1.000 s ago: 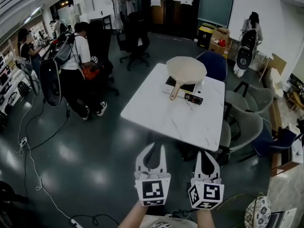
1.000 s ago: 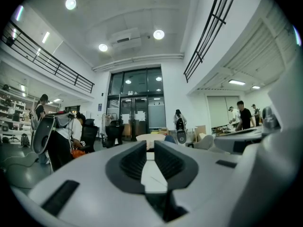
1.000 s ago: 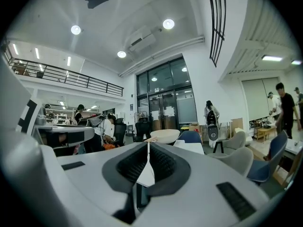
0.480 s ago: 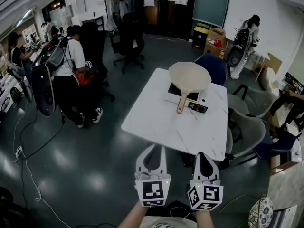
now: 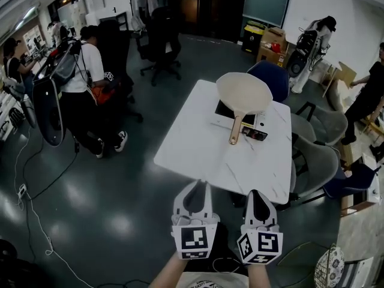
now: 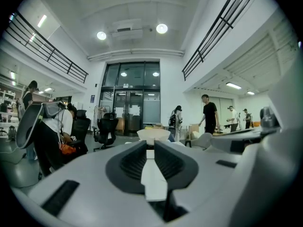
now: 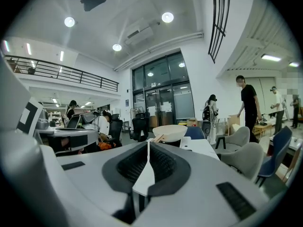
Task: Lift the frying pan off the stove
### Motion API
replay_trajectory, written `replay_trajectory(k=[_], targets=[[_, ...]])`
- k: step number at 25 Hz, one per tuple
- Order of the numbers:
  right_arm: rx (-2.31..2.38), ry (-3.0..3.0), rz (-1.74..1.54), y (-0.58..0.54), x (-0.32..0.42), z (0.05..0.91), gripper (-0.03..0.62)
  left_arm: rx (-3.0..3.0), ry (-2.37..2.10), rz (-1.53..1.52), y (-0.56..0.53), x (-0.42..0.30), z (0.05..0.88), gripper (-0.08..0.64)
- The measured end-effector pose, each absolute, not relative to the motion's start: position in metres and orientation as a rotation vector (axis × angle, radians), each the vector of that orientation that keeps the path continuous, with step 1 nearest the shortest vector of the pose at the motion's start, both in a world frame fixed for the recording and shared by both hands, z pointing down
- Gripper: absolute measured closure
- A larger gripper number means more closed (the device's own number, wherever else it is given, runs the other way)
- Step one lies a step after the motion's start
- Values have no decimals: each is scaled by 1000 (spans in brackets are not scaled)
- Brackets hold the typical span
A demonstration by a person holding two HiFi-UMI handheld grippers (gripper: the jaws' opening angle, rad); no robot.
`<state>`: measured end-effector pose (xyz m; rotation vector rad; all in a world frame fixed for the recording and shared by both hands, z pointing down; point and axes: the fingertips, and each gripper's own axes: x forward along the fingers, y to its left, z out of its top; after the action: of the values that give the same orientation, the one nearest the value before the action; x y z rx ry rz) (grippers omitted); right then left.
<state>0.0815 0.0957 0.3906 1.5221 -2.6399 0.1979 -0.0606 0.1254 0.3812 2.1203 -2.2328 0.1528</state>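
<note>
The jaws of the left gripper (image 6: 150,145) are seen pressed together with nothing between them. The jaws of the right gripper (image 7: 148,148) are likewise clenched shut on nothing. In the head view both grippers are held side by side at the bottom centre of the frame, above the dark floor (image 5: 108,209). They are kept short of the near edge of the white tabletop (image 5: 198,143) and apart from everything on it.

The frying pan (image 5: 243,92) is found at the far end of that tabletop, in the upper middle of the frame. It is rested on the stove (image 5: 225,113), with its wooden handle (image 5: 235,131) pointed toward the bottom of the frame. A small dark device (image 5: 255,134) is set just right of the handle.

A blue chair (image 5: 273,80) is placed behind the pan, and grey chairs (image 5: 312,161) are ranged along the right side of the tabletop. A person in a white shirt (image 5: 81,71) is seen standing at the upper left.
</note>
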Motion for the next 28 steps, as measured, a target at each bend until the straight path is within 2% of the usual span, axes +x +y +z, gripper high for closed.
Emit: replay_trajectory(k=[15,28], targets=[[1455,-2662,236,34,43,398,569,2092,-2235,200,70,-91,390,502],[1442,-2678,270,-66,36,396,569,2106,-2210,235,-32,-95,388,502]])
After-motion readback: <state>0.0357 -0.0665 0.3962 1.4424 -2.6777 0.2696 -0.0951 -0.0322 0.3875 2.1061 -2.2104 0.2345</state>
